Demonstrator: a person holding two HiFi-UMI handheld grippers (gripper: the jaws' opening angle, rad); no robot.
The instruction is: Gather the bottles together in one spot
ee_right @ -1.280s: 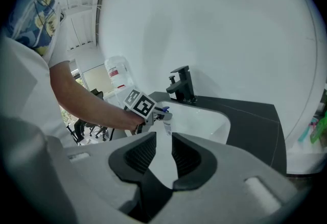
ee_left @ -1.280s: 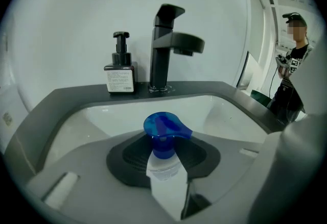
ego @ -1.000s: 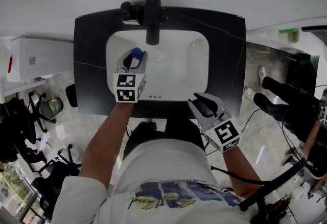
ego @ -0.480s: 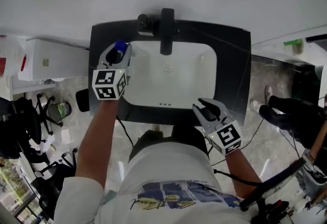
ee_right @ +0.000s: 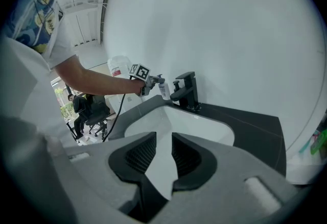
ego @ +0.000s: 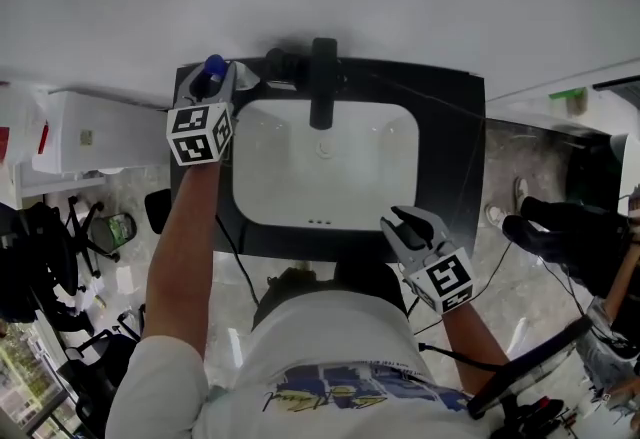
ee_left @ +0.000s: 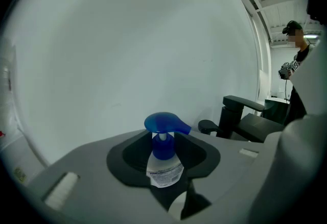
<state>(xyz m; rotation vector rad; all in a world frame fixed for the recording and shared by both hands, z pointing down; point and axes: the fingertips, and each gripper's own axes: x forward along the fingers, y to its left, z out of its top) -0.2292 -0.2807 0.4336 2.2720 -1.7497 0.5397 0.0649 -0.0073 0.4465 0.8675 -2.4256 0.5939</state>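
Observation:
A clear pump bottle with a blue top (ee_left: pixel 163 123) stands upright between the jaws of my left gripper (ee_left: pixel 164 160), which is shut on its body. In the head view this gripper (ego: pixel 218 79) holds the bottle (ego: pixel 213 64) over the back left corner of the dark counter (ego: pixel 452 147), left of the black faucet (ego: pixel 322 77). The right gripper view shows the same bottle (ee_right: pixel 164 90) next to the faucet (ee_right: pixel 186 90). My right gripper (ego: pixel 405 222) is open and empty at the counter's front edge, right of the white basin (ego: pixel 330 167); its pads (ee_right: pixel 139 154) face the basin.
A small black knob-like thing (ee_left: pixel 207 127) sits just left of the faucet (ee_left: pixel 237 110). A white cabinet (ego: pixel 90 132) stands left of the counter, with office chairs (ego: pixel 40 257) on the floor. A person's dark legs (ego: pixel 560 227) are at the right.
My left gripper has carried the bottle from over the basin's left side up to the back left corner of the counter. The right gripper has stayed near the front edge.

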